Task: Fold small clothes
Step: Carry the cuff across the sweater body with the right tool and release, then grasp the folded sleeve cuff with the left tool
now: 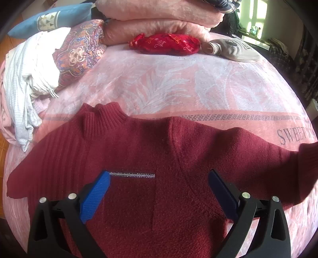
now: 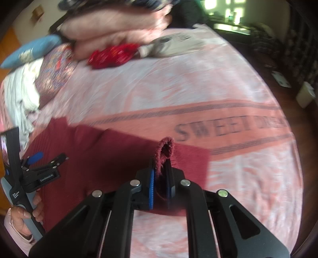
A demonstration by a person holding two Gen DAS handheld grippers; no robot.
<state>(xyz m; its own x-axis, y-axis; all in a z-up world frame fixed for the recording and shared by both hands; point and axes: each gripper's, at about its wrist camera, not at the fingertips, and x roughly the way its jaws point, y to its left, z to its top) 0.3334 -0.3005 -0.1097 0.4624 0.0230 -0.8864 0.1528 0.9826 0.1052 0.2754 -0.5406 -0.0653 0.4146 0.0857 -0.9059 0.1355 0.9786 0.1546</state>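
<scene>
A dark red knit sweater [image 1: 151, 150] lies spread on the pink bedspread [image 1: 159, 83], collar toward the far side, a short silver stripe on its chest. My left gripper [image 1: 159, 174] hovers over the chest, open, with nothing between its blue pads. In the right wrist view my right gripper [image 2: 161, 164] is shut on the sweater's sleeve cuff [image 2: 166, 148], which sticks up between the pads, lifted off the bed. The sweater body [image 2: 89, 158] lies to its left. A hand holds the left gripper [image 2: 49, 156] at that view's left edge.
At the far side lie stacked pink blankets [image 1: 159, 19], a red pouch [image 1: 165, 43], a grey folded garment [image 1: 234, 49], a paisley cushion [image 1: 79, 53] and a blue pillow [image 1: 49, 17]. White clothes [image 1: 29, 79] are heaped on the left. The bed's right edge [image 2: 288, 119] drops to a dark floor.
</scene>
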